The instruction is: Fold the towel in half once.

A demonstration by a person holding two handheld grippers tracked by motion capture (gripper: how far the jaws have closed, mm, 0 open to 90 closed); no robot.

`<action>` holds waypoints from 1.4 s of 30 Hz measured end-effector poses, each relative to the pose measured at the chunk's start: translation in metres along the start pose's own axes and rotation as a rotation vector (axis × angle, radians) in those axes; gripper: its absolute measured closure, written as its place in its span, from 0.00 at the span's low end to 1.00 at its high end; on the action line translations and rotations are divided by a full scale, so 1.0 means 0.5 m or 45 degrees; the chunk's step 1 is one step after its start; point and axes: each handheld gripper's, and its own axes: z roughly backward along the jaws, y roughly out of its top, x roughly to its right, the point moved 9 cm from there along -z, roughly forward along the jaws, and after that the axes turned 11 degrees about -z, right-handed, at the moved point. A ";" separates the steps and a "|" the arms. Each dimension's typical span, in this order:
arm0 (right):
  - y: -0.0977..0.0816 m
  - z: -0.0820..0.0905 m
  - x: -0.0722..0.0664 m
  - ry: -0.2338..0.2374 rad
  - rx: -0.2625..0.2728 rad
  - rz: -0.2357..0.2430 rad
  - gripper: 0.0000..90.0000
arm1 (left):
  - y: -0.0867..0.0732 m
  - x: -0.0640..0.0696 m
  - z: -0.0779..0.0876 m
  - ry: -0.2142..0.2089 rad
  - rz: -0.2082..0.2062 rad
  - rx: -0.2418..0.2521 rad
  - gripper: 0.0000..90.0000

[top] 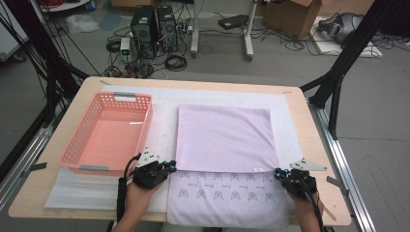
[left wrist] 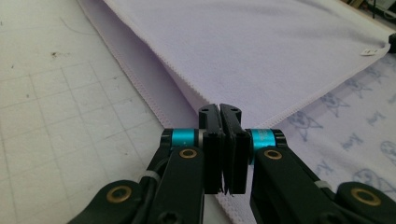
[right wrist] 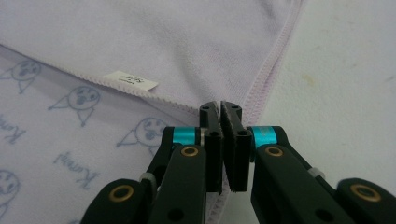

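Observation:
A lilac towel lies on the table with its far half folded over toward me. The plain side faces up, and a strip printed with small blue figures shows along the front. My left gripper is at the folded layer's near left corner. Its jaws are pressed together with the towel's hem pinched between them. My right gripper is at the near right corner, beside a small white label. It is likewise shut on the stitched edge.
A pink plastic basket with nothing in it stands left of the towel on a white gridded mat. The towel's front edge hangs over the table's near edge. Computers, cables and boxes are on the floor beyond the table.

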 end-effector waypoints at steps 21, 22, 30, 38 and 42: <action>-0.071 0.111 -0.032 0.116 0.005 0.061 0.98 | -0.031 0.076 0.094 -0.074 -0.003 0.041 0.97; -0.075 0.116 -0.034 0.117 0.005 0.059 0.98 | -0.034 0.080 0.098 -0.079 -0.008 0.040 0.97; -0.097 0.153 -0.044 0.136 0.013 0.046 0.98 | -0.039 0.115 0.138 -0.104 -0.048 0.064 0.97; -0.124 0.195 -0.068 0.171 0.007 0.056 0.98 | -0.068 0.146 0.186 -0.137 -0.074 0.047 0.97; -0.145 0.222 -0.079 0.183 -0.003 0.056 0.98 | -0.088 0.164 0.202 -0.165 -0.098 0.021 0.97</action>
